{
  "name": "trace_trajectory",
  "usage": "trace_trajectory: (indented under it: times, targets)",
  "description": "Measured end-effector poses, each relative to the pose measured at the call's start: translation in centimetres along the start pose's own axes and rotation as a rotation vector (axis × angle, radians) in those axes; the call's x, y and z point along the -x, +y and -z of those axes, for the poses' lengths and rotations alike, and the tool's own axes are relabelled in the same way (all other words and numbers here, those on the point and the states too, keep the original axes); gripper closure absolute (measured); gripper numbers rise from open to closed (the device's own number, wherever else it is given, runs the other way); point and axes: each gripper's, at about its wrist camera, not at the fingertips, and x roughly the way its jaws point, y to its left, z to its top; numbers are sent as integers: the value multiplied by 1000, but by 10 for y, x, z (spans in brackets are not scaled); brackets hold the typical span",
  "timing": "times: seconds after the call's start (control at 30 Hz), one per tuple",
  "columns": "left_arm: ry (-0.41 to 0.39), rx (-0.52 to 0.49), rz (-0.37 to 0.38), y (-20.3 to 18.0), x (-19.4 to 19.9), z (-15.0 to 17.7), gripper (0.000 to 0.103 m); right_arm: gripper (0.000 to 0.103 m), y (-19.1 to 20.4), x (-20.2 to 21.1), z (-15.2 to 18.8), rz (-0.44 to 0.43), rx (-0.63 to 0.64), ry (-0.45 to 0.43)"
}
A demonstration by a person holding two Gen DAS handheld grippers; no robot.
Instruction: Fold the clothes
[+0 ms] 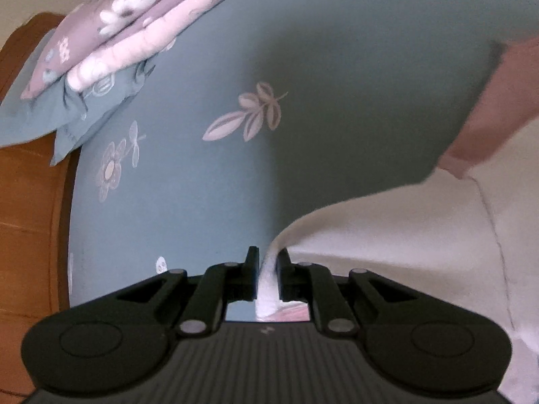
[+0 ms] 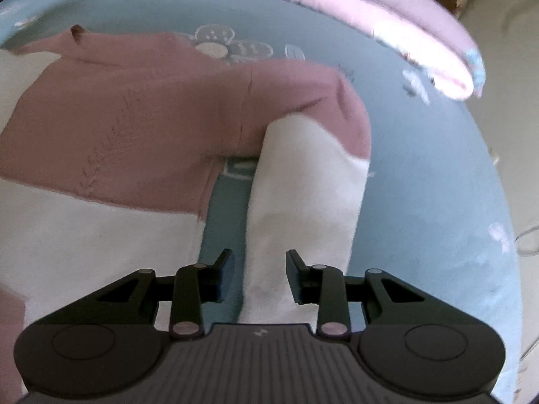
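Pinching a ridge of cream fabric, the left tongs stand nearly closed, their pads pressed on the edge of the sweater, which spreads away toward 3 o'clock in the left wrist view, cream below and dusty pink at about 2 o'clock. The garment lies on a bed covered by a blue sheet printed with pale flowers and leaves. At 10 o'clock in that view a stack of pillows and a folded quilt in mauve and pink sits against a brown wooden headboard.

In the right wrist view the right tongs stand partly open, straddling the cream sleeve without the pads clearly pressing on it; a gap shows beside each pad. That sleeve runs up toward 12 o'clock, where it meets the pink shoulder. The pink-and-cream body of the sweater fills 9 to 11 o'clock, with its collar near 11 o'clock. A strip of blue sheet shows between body and sleeve. A pink quilt edge curves across 1 o'clock.
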Motion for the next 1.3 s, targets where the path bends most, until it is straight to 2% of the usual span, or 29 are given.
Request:
trace_trajectory:
  times: [0.03, 0.07, 0.13, 0.27, 0.3, 0.37, 0.43, 0.6, 0.73, 0.9, 1.03, 1.17, 1.3]
  targets:
    - [13, -7, -9, -5, -7, 2, 93, 65, 0, -4, 2, -18, -13, 16]
    - [25, -24, -15, -11, -13, 4, 88, 65, 1, -5, 3, -23, -16, 20]
    - [26, -66, -22, -22, -17, 12, 87, 65, 3, -7, 6, -35, -22, 29]
    - [-3, -127, -10, -27, -1, 26, 85, 65, 4, -4, 7, -47, -23, 34]
    - [-12, -117, 8, -24, 6, 27, 83, 65, 4, 0, 5, -42, -27, 25]
    - [-27, -84, 54, -14, 23, 32, 68, 65, 3, 9, 3, -55, -32, 12]
    - [-53, -56, 92, -7, 44, 38, 61, 65, 5, 24, 3, -74, -41, -8]
    - [-137, -104, 140, -19, 109, 76, 61, 63, 16, 70, 17, -109, -12, -55]
    - [-156, -170, 247, -48, 152, 125, 59, 62, 36, 113, 40, -120, 124, -126]
    - [-133, -177, 424, -103, 173, 195, 59, 59, 78, 153, 63, -230, 241, -207]
    - [-71, -130, 568, -141, 162, 241, 59, 58, 126, 161, 75, -335, 263, -225]
    - [-14, -61, 610, -155, 146, 269, 59, 58, 183, 146, 77, -434, 261, -187]
    - [-1, 32, 638, -137, 137, 289, 59, 58, 247, 141, 77, -523, 318, -172]
